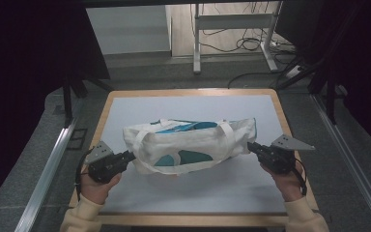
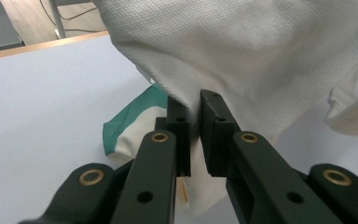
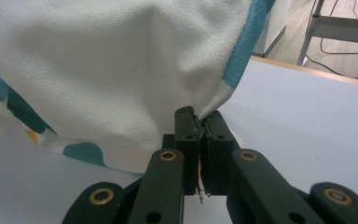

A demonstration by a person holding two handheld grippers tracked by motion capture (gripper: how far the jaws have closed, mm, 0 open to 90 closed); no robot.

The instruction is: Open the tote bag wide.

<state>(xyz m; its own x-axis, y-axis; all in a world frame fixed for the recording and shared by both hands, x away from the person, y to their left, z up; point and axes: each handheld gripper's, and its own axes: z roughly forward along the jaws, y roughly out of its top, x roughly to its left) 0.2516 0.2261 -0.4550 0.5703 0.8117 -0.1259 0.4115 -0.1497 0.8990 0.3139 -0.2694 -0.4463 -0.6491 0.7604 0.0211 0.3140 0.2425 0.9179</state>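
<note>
A table [image 1: 270, 104] with a wooden rim and a pale grey-blue top stands on grey carpet. Beyond it the floor turns to light wood, where a white metal desk frame [image 1: 232, 21] stands among loose black cables [image 1: 249, 43]. Dark curtains hang at both sides of the room, and metal rails run along the floor left and right of the table.

A white cloth bag [image 1: 193, 142] with teal patches and white handles lies on its side across the middle of the table, stretched between the two hands. What is inside it cannot be told.

The left gripper [image 1: 129, 157] has its jaws pinched on the bag's left end; in the left gripper view white cloth sits gathered between the two pads. The right gripper [image 1: 252, 147] is clamped tight on the bag's right corner, beside a blue-edged seam [image 3: 242, 42], with the fabric lifted clear of the table there.
</note>
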